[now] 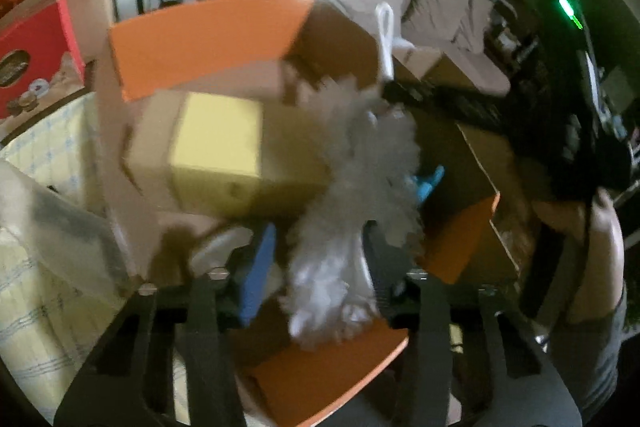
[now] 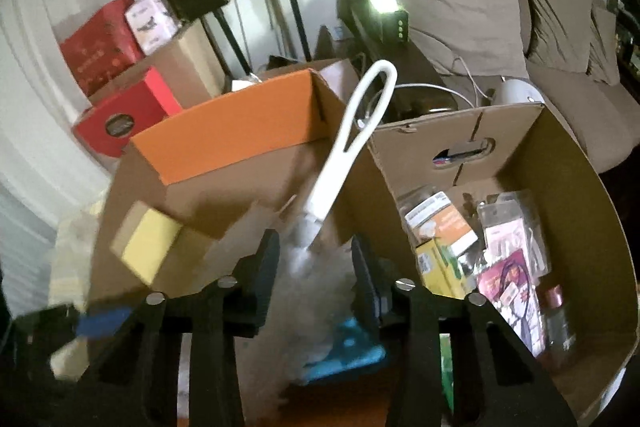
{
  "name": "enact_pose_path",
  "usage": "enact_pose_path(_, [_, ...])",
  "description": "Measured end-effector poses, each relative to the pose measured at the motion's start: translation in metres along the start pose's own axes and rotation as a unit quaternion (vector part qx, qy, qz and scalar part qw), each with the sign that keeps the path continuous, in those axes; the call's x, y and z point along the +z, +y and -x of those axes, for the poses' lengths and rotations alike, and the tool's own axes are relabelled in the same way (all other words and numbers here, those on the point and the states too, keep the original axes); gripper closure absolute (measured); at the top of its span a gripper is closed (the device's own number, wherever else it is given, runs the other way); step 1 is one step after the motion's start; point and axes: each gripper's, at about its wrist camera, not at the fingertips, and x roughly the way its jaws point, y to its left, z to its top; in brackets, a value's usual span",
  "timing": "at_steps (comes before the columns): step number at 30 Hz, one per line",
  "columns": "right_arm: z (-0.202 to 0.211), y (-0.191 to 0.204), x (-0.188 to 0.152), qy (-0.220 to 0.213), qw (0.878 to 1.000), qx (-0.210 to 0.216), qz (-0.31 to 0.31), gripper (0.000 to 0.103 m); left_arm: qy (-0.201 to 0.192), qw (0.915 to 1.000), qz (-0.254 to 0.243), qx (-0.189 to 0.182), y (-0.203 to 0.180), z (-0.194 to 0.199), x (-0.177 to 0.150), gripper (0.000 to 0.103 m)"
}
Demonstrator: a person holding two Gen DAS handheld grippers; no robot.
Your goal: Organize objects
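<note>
A white feather duster (image 2: 320, 267) is seen between the fingers of the right gripper (image 2: 316, 267) — its fluffy head fills the gap, and the jaws appear closed against it on both sides. The duster's looped white handle (image 2: 360, 131) rises tilted toward the upper centre of the frame, in front of an orange-flapped cardboard box (image 2: 224, 131). A yellow box (image 2: 150, 251) is seen inside that cardboard box, at lower left. At the right of the frame an open brown carton (image 2: 560, 155) is filled with packaged goods.

In the left wrist view the left gripper (image 1: 316, 267) is shown partly open, with the duster's fluffy head (image 1: 352, 187) lying between its fingers; one finger carries a blue pad (image 1: 260, 267). Whether those fingers press the fluff cannot be told — the picture is blurred. The yellow box (image 1: 216, 155) is seen left of centre, just beside the fluff, and a red box (image 1: 36, 55) stands at the upper left.
</note>
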Motion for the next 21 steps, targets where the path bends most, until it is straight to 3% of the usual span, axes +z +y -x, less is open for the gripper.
enact_pose_path(5, [-0.023,0.002,0.011,0.013,1.000,-0.006,0.014,0.075,0.029,0.9995,-0.013,0.000,-0.009,-0.018,-0.004,0.075])
enact_pose_path(14, [-0.041,0.035,0.023,0.018,0.997,0.011,0.077,0.083,0.048,0.9986,-0.002,-0.020,-0.010,-0.027,-0.009,0.075])
enact_pose_path(21, [-0.072,0.039,0.025,0.089,0.993,0.004,0.082,0.086,0.049,0.9983,0.000,-0.033,-0.013,-0.023,-0.011,0.075])
